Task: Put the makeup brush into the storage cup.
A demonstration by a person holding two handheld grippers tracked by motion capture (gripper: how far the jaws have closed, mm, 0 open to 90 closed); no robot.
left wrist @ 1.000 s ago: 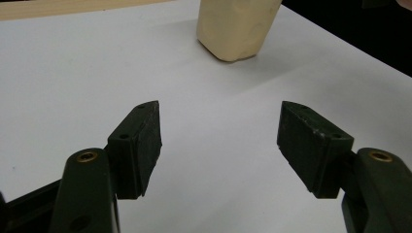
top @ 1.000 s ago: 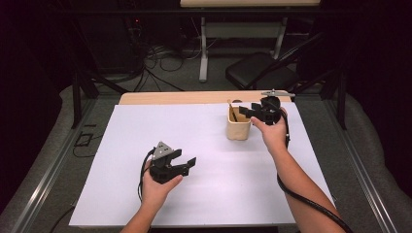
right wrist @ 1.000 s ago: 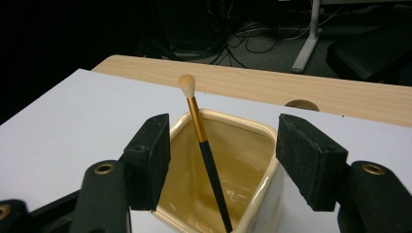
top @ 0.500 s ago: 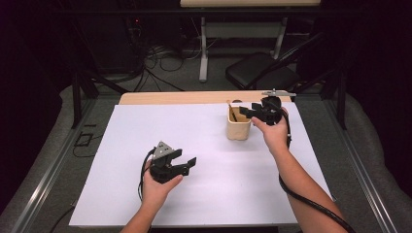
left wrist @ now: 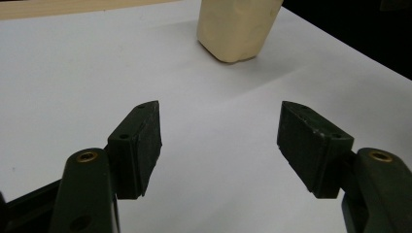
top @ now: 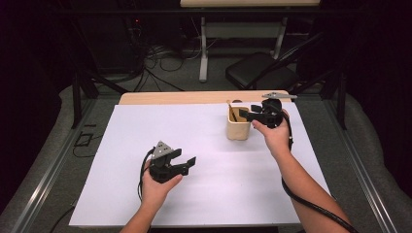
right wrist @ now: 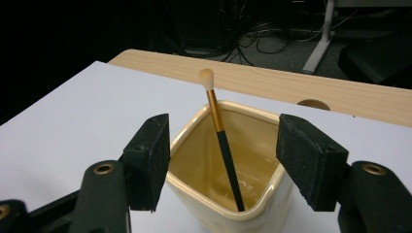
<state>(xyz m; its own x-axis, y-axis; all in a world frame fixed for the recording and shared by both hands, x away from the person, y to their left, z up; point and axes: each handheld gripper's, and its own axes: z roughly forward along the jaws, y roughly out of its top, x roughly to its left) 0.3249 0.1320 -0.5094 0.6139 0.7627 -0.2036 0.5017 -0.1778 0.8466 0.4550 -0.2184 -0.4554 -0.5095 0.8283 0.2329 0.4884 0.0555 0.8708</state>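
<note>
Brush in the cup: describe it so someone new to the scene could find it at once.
On the white sheet covering the table, look to the far right side, where a cream cup stands just ahead of the right gripper. The brush leans inside it: a thin black stick with a gold ferrule and a small pale tip poking above the rim, the cup's sole content.

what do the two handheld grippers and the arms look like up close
Both the left gripper and right gripper are black, each with two blocky dark jaws, brass-coloured screw inserts, a grey three-cornered plate on top and a black cable trailing back. The forearms are bare, no sleeves or gloves.
</note>
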